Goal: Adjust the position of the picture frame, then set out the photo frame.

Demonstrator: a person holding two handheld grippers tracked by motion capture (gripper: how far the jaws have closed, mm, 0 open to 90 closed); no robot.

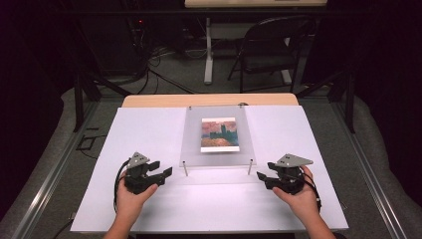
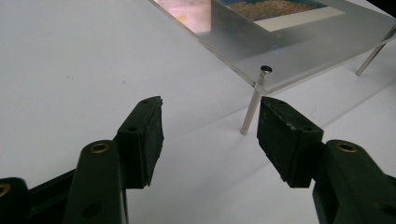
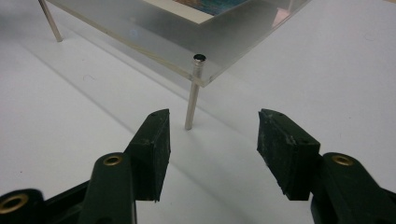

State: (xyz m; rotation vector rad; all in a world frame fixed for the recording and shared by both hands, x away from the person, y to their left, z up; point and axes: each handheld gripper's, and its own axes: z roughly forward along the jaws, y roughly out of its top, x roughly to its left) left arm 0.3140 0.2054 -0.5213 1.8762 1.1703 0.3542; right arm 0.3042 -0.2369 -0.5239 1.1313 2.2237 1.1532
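- Clear acrylic, a square panel, stands raised on thin metal posts over the white board we work on; it sits at the middle of the board, toward the far edge
- A small painted print, orange and blue with a pale border, lies at the centre of the panel
- Our left gripper rests low on the board, just beside the near left corner of the panel, jaws pointing at it; they stand apart, with only bare board in the gap
- From the left gripper view we see the near left post just beyond the jaw tips, closer to the right-hand jaw, not touched; its dark cap sits flush in the panel corner
- Our right gripper mirrors it at the near right corner, jaws likewise spread and holding nothing
- From the right gripper view the near right post rises just past the tips, nearer the left-hand jaw, clear of both pads
- Both hands grip the tool bodies from below, the cables trailing back by the wrists
- Beyond the table we note a dark folding chair on the grey floor
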